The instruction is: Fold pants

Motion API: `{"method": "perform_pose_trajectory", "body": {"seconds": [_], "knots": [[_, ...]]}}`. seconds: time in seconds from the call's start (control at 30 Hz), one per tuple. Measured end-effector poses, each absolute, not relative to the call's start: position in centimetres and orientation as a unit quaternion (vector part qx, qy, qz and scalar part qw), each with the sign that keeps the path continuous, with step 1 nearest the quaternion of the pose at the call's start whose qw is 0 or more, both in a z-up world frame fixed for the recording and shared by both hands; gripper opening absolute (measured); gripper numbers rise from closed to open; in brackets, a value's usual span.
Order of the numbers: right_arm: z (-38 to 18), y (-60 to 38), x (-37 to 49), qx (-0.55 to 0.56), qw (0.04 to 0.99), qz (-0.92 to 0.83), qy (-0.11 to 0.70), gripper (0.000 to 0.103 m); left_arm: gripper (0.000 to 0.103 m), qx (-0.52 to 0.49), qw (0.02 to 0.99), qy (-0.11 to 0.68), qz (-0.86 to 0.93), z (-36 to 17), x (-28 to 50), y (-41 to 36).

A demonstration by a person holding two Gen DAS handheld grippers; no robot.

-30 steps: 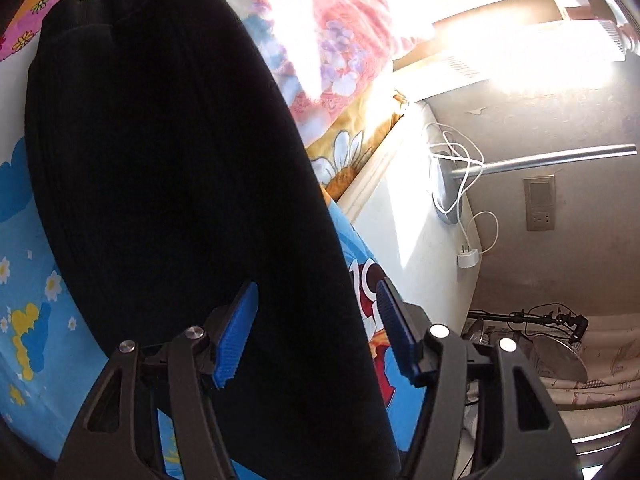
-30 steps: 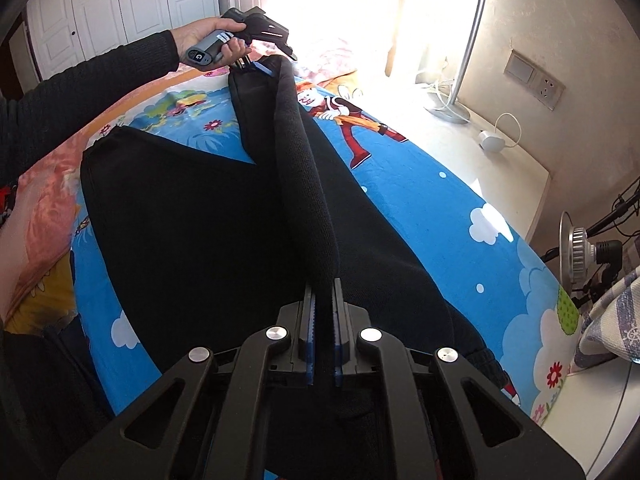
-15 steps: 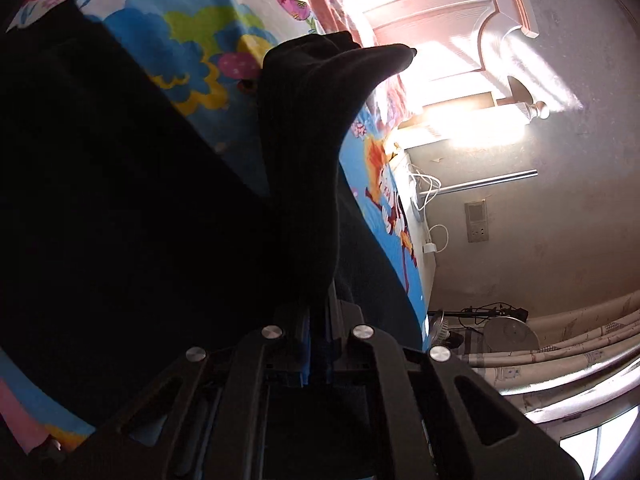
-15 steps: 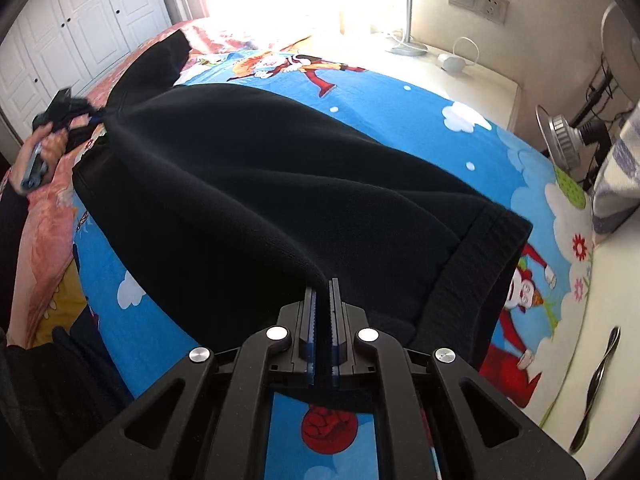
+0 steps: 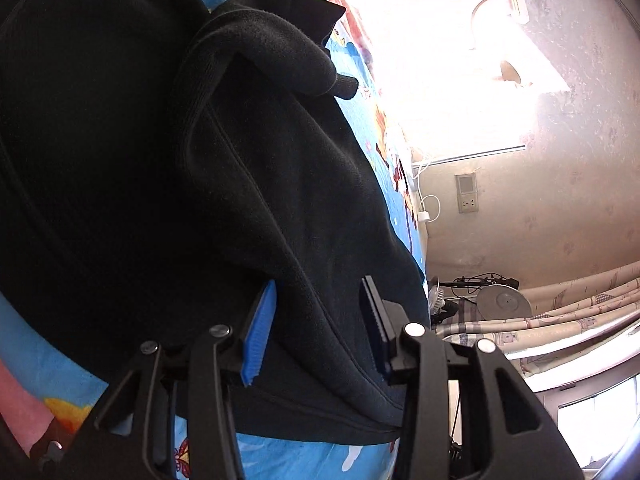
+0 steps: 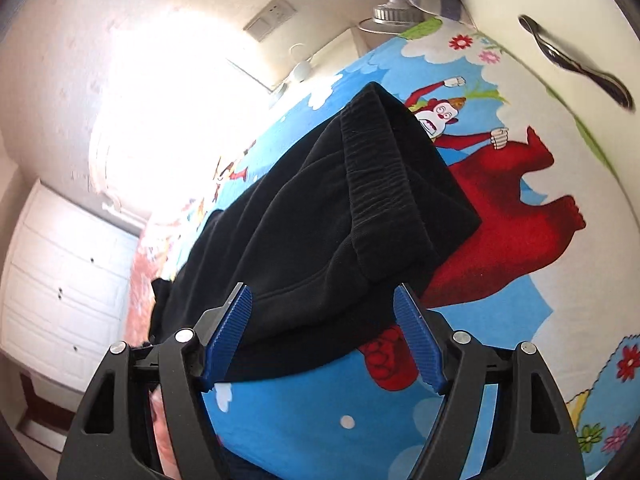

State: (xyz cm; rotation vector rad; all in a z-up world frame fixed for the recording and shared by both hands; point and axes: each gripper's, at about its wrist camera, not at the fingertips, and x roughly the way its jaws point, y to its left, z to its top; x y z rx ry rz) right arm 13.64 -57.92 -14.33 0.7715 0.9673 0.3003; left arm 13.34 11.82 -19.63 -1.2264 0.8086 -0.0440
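The bright blue cartoon-printed bedsheet spreads below both grippers and carries the whole job. On it, directly ahead of each gripper, lie the black fleece pants, doubled over into a thick, long bundle with a ribbed elastic band at the far end in the right wrist view.

By the look of the fabric they will handle as soft and limp, fairly bulky but not heavy; the fleece should grip rubber pads well and slide little on the sheet. Layers may shift against each other, so a pinch ought to catch every layer at an edge. The stitched hem ridge just in front of the right gripper, or the firmer ribbed band beyond it, looks the surest hold; the seamed fold edge running up from between the left fingers serves likewise.

The left gripper is partly spread and its jaws are opening, with the cloth fold lying between the blue pads but not pressed. The right gripper stands wide, jaws opening too, the near edge of the bundle resting loose between its pads.
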Motion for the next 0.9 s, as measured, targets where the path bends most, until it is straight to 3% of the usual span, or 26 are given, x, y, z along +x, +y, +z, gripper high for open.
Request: {"method": "perform_pose_trajectory", "body": {"seconds": [0.23, 0.63, 0.77, 0.9], "knots": [[-15.9, -58.3, 15.9, 0.405, 0.778, 0.099, 0.470, 0.073, 0.042, -0.579, 0.727, 0.368, -0.018, -20.9, 13.7, 12.3], [-17.3, -57.9, 16.2, 0.383, 0.782, 0.054, 0.489, 0.072, 0.042, -0.588, 0.720, 0.369, -0.014, -21.6, 12.7, 12.9], [-17.1, -58.0, 15.8, 0.374, 0.785, 0.037, 0.492, 0.061, 0.041, -0.589, 0.708, 0.388, 0.006, -21.6, 13.1, 12.3], [-17.1, -58.2, 15.7, 0.380, 0.786, 0.039, 0.486, 0.059, 0.037, -0.585, 0.708, 0.395, 0.015, -21.7, 13.0, 12.3]]}}
